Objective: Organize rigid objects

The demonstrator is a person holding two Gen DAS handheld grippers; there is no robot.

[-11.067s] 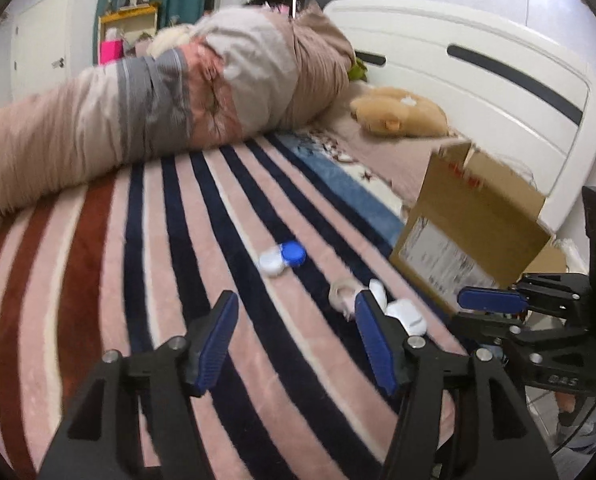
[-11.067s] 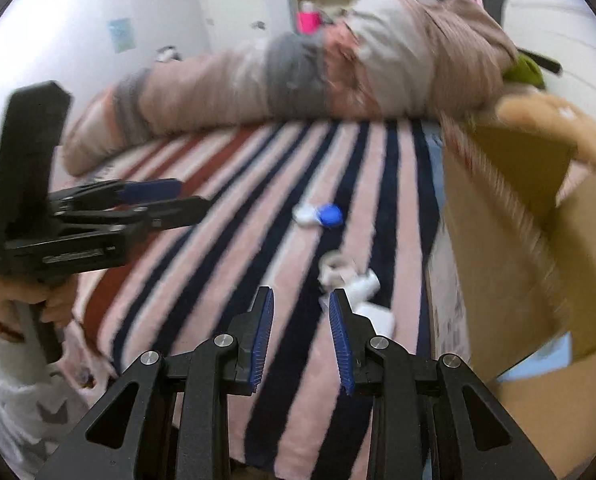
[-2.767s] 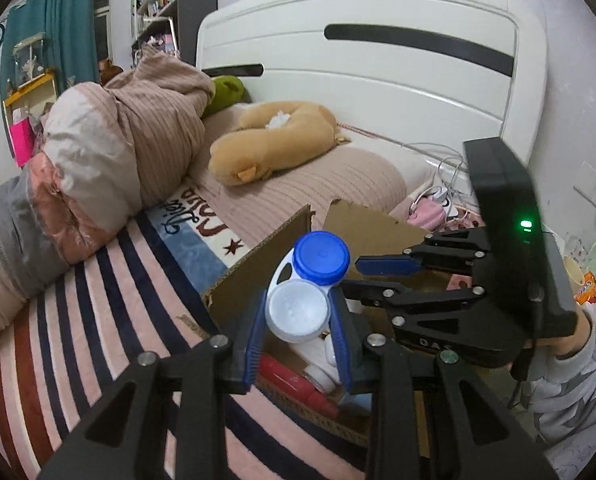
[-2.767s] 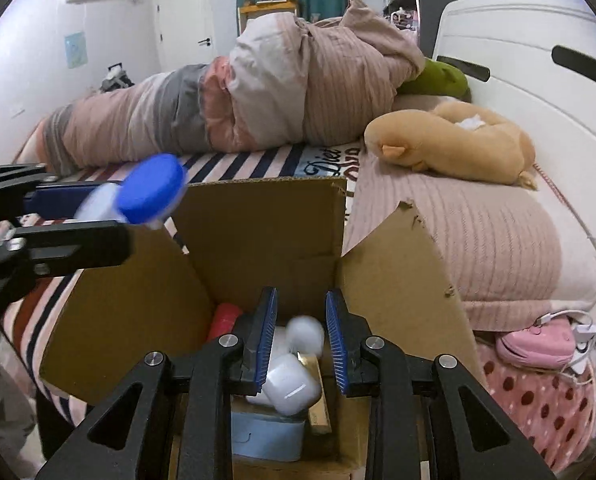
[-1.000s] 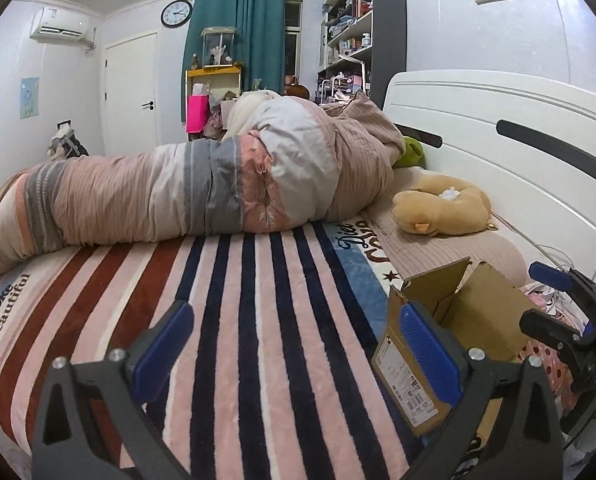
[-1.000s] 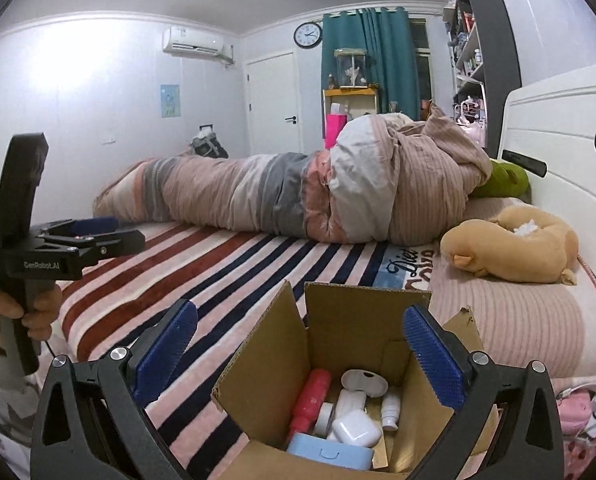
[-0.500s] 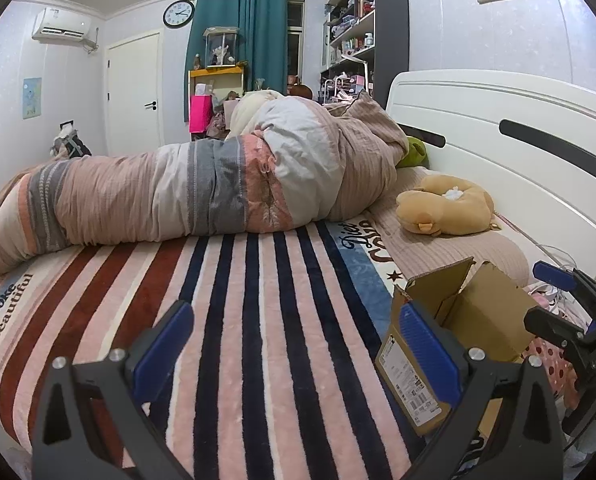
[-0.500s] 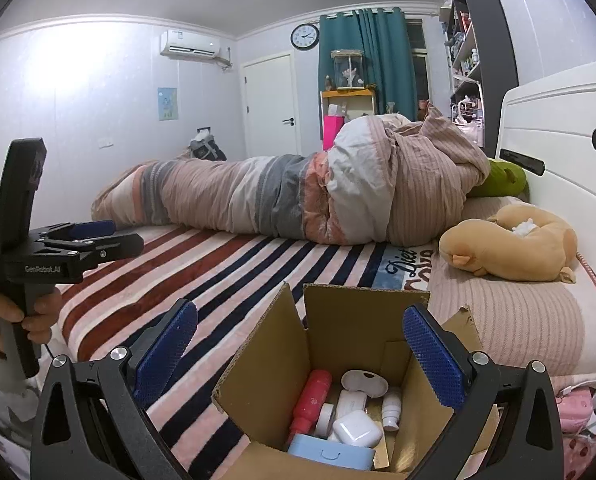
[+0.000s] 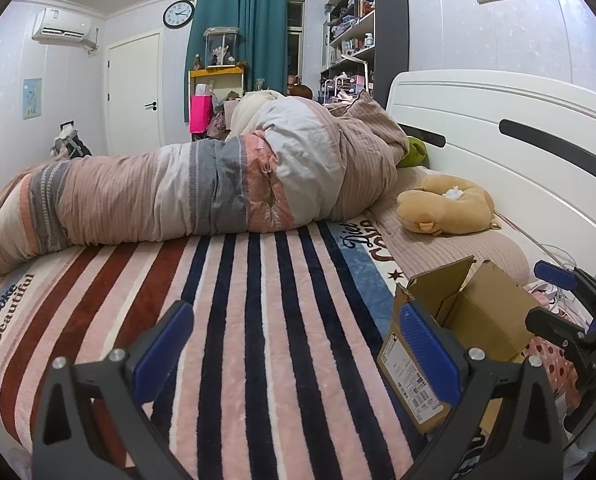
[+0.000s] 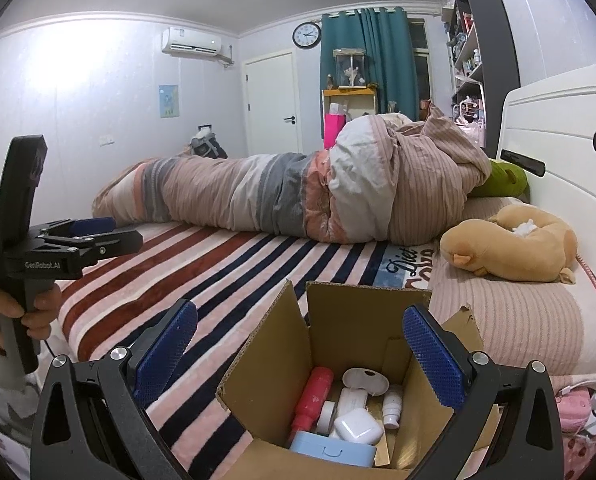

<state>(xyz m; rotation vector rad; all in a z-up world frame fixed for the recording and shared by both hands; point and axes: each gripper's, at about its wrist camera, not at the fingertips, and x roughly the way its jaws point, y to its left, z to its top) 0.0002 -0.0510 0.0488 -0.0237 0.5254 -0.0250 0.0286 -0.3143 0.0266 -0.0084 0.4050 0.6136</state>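
Observation:
An open cardboard box (image 10: 346,316) stands on the striped blanket near the bed's edge; the same box (image 9: 478,320) shows at the right of the left wrist view. Inside lie a red bottle (image 10: 314,398), a white earbud case (image 10: 358,426), a light blue case (image 10: 332,450), a small white bottle (image 10: 392,406) and a white round case (image 10: 364,380). My right gripper (image 10: 298,344) hangs open above the box, nothing between its fingers. My left gripper (image 9: 294,344) is open and empty over the blanket, left of the box.
A rolled striped duvet (image 9: 202,188) lies across the far side of the bed. A tan plush toy (image 9: 446,208) rests by the white headboard (image 9: 518,152). The striped blanket (image 9: 238,300) is bare in front of the left gripper. A hand (image 10: 38,308) holds the left gripper's handle.
Over the last second both grippers stay open and nearly still, with only a slight drift in view. Earlier, the items lay on the blanket; they were carried over and released into the box.

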